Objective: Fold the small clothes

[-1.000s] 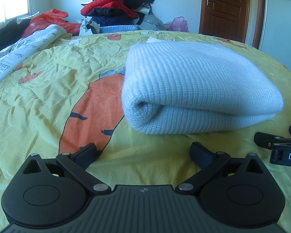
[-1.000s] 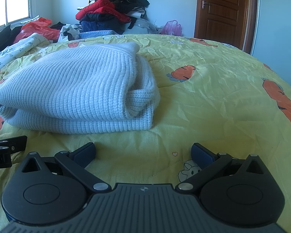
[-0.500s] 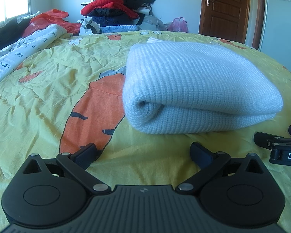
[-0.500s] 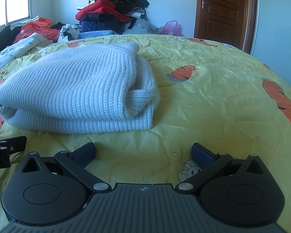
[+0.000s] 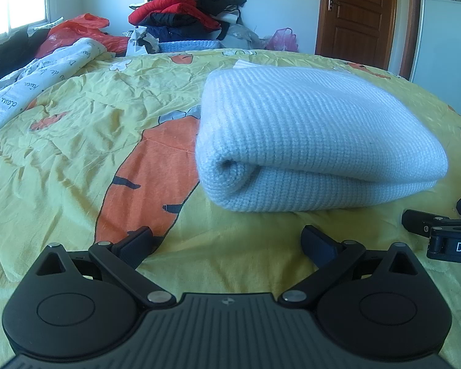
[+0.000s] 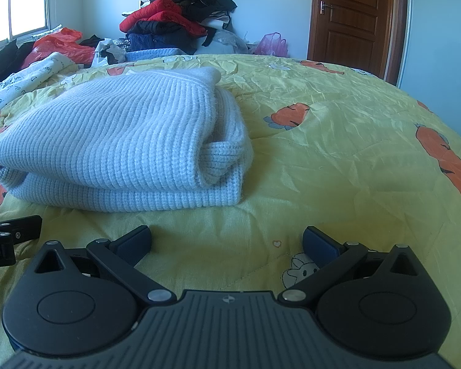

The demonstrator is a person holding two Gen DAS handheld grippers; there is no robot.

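The pale blue knitted sweater (image 5: 310, 141) lies folded into a compact bundle on the yellow carrot-print bedspread (image 5: 76, 141), its layers stacked with a rounded fold facing near and its loose edges tucked at the right end, as the right wrist view shows (image 6: 120, 153). Nothing has shifted over the last second: the bundle keeps its shape and place, and both tools stay where they were. That stillness suggests the fold of this piece is finished and the hands are pausing.

The left gripper (image 5: 227, 243) sits low on the bedspread just near of the sweater, jaws apart and holding nothing. The right gripper (image 6: 227, 243) sits the same way to its right, jaws apart and empty, clear of the cloth. Each tool shows at the edge of the other's view.

Farther off, a heap of clothes (image 5: 184, 15) rises at the far side of the bed, with a white printed quilt (image 5: 30, 89) at far left and a wooden door (image 5: 358, 15) at far right. Likely the next garment comes from that heap.
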